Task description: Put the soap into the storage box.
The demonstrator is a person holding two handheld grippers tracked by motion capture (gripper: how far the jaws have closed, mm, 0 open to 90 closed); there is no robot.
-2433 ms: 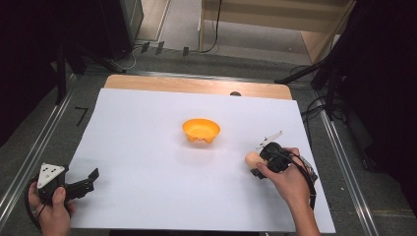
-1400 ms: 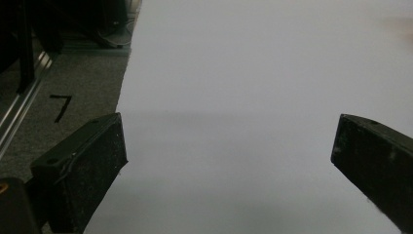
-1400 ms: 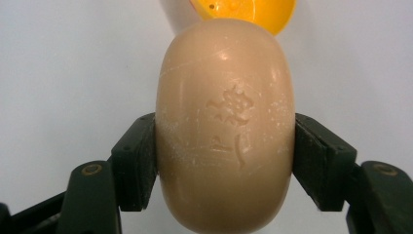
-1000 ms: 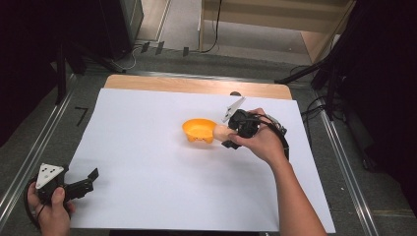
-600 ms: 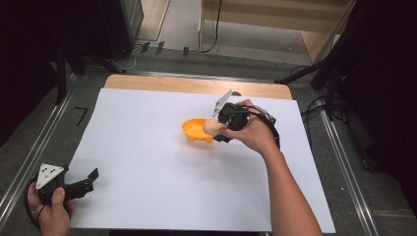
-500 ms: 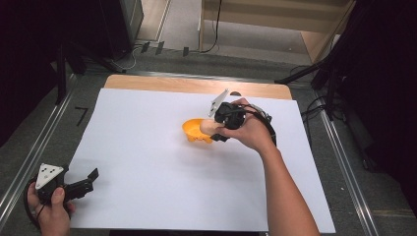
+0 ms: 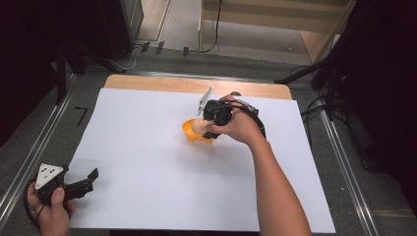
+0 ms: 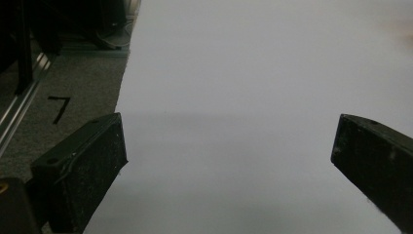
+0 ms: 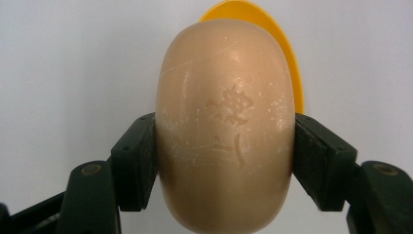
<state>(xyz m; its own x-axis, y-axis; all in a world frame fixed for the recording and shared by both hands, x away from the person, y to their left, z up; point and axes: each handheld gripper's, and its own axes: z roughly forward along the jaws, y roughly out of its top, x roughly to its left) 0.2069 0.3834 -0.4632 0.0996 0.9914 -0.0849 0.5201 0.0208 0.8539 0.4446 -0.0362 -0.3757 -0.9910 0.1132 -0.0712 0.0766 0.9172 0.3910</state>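
So the right gripper (image 9: 225, 151) is clamped on a tan oval soap bar (image 9: 225, 131), both black pads pressed flat against its sides, and there's a little stamped flower mark on the face toward the camera. In the right gripper view the soap sits dead centre of the frame, and an orange bowl (image 9: 272, 34) peeks out behind it at the upper right, so the bar is hanging right over that bowl. From the high view the same thing plays out just above the middle of the frame: right gripper (image 7: 204, 129) tipped down over the orange bowl (image 7: 192, 133), and a bit of the soap bar (image 7: 198, 127) shows pale between the jaws above the bowl's rim. Bowl sits on a big white sheet (image 7: 147, 167) covering most of the wooden table (image 7: 162, 83). The left gripper (image 7: 91, 177) is way off in the lower left corner of the frame, jaws apart with nothing between them, resting low near the sheet's edge. In its own view the left gripper (image 8: 229, 156) just looks out over the plain white sheet (image 8: 243, 73).
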